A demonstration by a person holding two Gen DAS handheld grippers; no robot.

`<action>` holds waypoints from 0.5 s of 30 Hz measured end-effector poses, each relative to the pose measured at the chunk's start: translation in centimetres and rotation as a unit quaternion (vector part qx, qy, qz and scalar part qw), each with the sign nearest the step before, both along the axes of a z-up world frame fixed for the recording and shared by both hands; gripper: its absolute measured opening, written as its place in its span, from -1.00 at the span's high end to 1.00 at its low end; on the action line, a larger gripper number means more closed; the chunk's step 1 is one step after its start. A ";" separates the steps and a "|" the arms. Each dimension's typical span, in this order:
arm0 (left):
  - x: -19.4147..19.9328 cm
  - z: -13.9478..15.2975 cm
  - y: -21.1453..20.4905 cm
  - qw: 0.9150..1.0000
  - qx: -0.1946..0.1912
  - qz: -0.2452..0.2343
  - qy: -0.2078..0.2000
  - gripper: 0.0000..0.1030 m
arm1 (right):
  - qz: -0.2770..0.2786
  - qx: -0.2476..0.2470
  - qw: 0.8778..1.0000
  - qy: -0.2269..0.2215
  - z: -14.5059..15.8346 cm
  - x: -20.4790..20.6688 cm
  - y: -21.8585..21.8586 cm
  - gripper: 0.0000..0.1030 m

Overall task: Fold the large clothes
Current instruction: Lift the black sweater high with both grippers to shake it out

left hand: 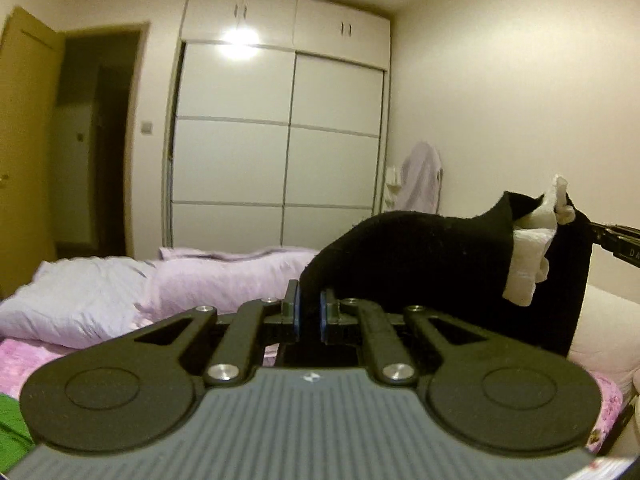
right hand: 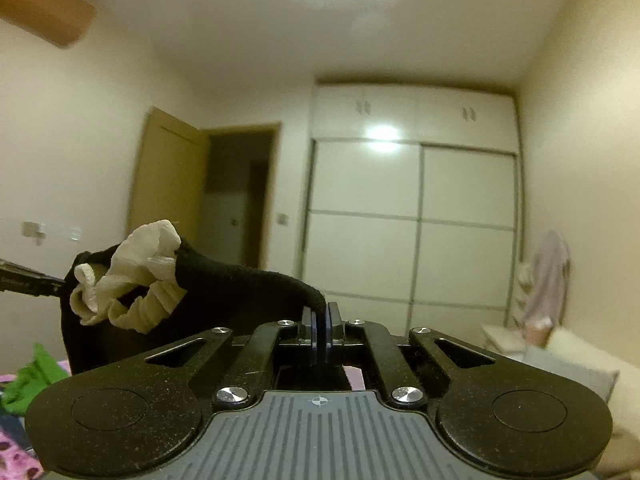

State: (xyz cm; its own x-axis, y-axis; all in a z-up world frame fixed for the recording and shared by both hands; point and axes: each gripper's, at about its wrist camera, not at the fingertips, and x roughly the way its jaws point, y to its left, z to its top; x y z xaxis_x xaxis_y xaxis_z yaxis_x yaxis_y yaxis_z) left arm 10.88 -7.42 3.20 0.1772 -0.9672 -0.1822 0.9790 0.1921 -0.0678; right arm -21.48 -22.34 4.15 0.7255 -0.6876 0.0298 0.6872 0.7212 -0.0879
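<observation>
While the left gripper (left hand: 310,312) pinches the black garment (left hand: 420,264), the cloth runs rightward to the right gripper's tip (left hand: 616,240), above the bed (left hand: 120,300).

In the right view, the right gripper (right hand: 322,328) clamps it too; it stretches leftward, its long axis spanning both grippers.

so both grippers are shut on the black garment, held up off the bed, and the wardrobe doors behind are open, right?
Not quite. The wardrobe doors are closed; the left wrist view shows both sliding panels shut. The rest holds: the left gripper and right gripper are each shut on the black garment, which hangs between them above the bed.
</observation>
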 end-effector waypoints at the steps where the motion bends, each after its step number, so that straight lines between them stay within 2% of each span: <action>1: -0.8 0.6 0.9 1.000 -0.003 0.006 -0.005 0.87 | 0.008 -0.006 1.000 0.001 0.5 -0.6 0.7 1.00; 4: -2.2 2.1 2.6 1.000 -0.006 0.016 -0.014 0.87 | 0.021 -0.015 1.000 0.006 1.3 -1.3 1.6 1.00; 9: -2.3 3.2 1.2 1.000 0.007 0.019 -0.016 0.87 | 0.026 -0.017 0.999 0.025 1.6 -1.0 0.9 1.00; 12: -0.8 2.3 -2.7 0.999 0.036 0.018 -0.008 0.86 | 0.017 0.004 0.999 0.048 0.8 1.1 -2.2 1.00; 15: 2.1 0.0 -8.8 0.996 0.089 0.012 0.016 0.85 | -0.003 0.066 0.995 0.077 -1.6 4.9 -8.4 1.00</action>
